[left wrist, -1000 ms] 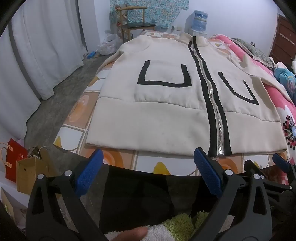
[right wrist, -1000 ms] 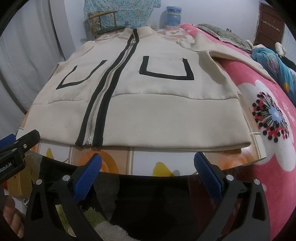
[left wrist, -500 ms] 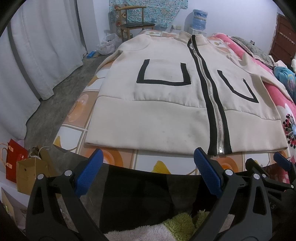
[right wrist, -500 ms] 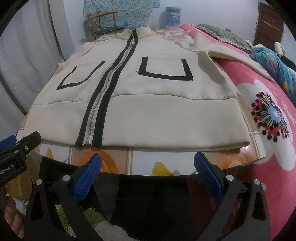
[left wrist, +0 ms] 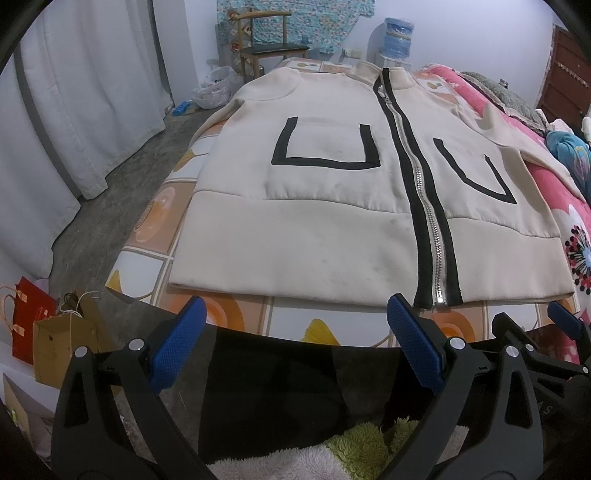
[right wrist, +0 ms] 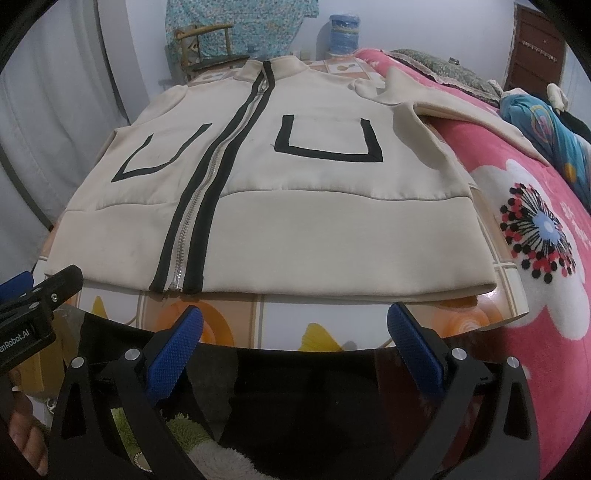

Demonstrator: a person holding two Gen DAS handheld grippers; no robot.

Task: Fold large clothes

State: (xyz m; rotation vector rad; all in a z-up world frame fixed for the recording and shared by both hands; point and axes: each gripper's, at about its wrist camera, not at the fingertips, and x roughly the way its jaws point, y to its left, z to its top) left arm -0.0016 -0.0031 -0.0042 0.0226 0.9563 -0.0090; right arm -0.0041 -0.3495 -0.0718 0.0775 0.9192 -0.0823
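A large cream jacket [left wrist: 332, 206] with a black-edged zip and black pocket outlines lies flat, front up, on the bed, its hem toward me. It also fills the right wrist view [right wrist: 295, 206]. One sleeve [right wrist: 461, 107] stretches out over the pink blanket. My left gripper [left wrist: 299, 343] is open and empty, just short of the hem, left of the zip. My right gripper [right wrist: 295, 343] is open and empty, just short of the hem, right of the zip. Each gripper's edge shows in the other's view.
The bed has an orange-patterned sheet [left wrist: 155, 206] and a pink flowered blanket [right wrist: 535, 229]. Paper bags [left wrist: 48, 328] stand on the floor at the left. A chair [left wrist: 266, 48] and a water jug [left wrist: 399, 29] stand beyond. White curtains [left wrist: 85, 92] hang at the left.
Both grippers have risen and edged slightly toward the jacket's hem. Their jaws stay open. The jacket has not moved.
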